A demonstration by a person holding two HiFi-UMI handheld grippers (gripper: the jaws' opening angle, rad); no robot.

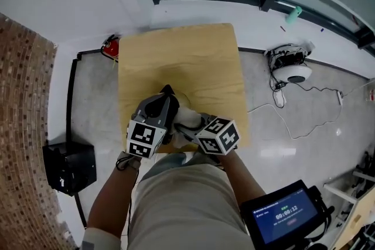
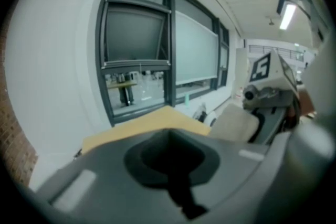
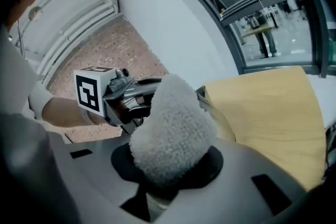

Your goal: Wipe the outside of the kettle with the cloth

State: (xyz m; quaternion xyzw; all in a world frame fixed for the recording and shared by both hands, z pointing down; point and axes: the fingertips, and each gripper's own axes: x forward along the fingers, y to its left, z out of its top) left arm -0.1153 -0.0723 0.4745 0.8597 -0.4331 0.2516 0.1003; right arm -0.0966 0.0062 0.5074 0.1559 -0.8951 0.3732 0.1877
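The right gripper (image 3: 157, 192) had its jaws pressed on the lower end of a fluffy pale cloth (image 3: 170, 128), which stood up out of them in a thick tuft. Just behind the cloth showed the curved clear edge of the kettle (image 3: 218, 113), standing at the near edge of a wooden table (image 1: 176, 50); most of its body was covered by the cloth and the two tools. The left gripper (image 2: 176, 181) was close beside the right one, on the other side of the kettle. Its own view gave only its grey body and a dark hollow, so whether its jaws were spread or together could not be told. Past the table stood a dark-framed window (image 2: 136, 60), a brick wall (image 1: 23, 114) to the left, and a black box (image 1: 70, 167) on the floor.
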